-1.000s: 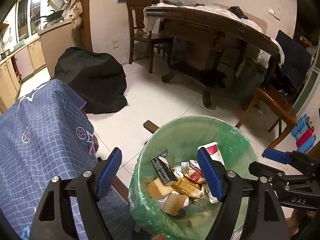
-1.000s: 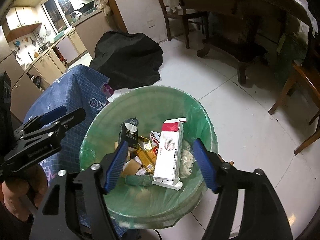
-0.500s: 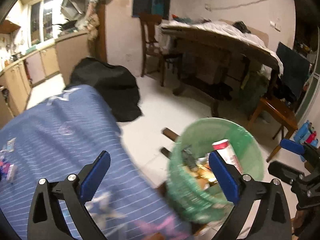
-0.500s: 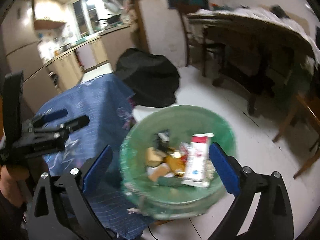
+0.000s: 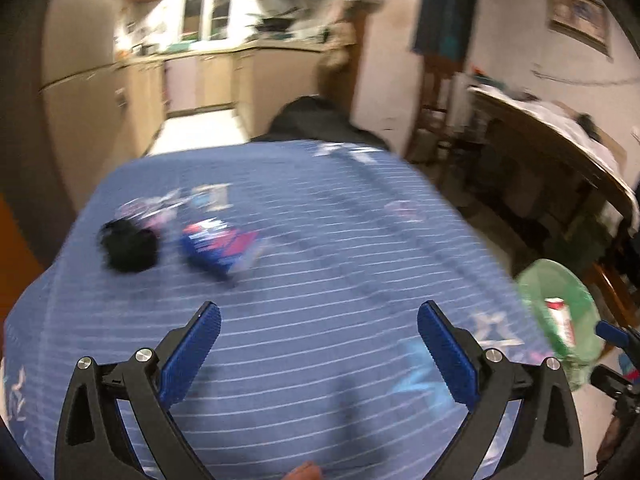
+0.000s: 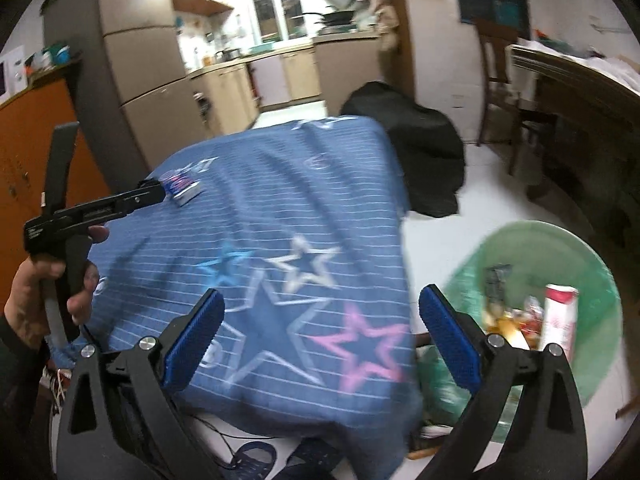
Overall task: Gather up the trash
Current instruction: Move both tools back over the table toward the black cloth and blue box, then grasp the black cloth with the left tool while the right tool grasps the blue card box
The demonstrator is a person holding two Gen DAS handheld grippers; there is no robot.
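Observation:
My left gripper [image 5: 318, 346] is open and empty above a table under a blue star-patterned cloth [image 5: 320, 272]. On the cloth to the far left lie a blue and pink packet [image 5: 218, 244], a black object [image 5: 128, 248] and some blurred wrappers [image 5: 176, 202]. The green-lined trash bin [image 5: 560, 312] stands at the right, past the table edge. My right gripper [image 6: 322, 334] is open and empty over the cloth's near corner [image 6: 280, 280]. In the right wrist view the bin [image 6: 560, 264] holds a red and white carton [image 6: 558, 316] and several wrappers. A hand [image 6: 36, 292] holds the left gripper there, near the packet [image 6: 182, 188].
A black covered heap [image 6: 420, 148] sits on the white floor behind the table. A dark wooden table [image 5: 560, 160] and chairs stand at the right. Kitchen cabinets [image 6: 256, 80] and a fridge [image 6: 140, 64] line the back. Dark slippers [image 6: 256, 456] lie under the table's near edge.
Both grippers swung left from over the bin to over the blue cloth, and their jaws opened wider. The bin slid to the right edge of both views.

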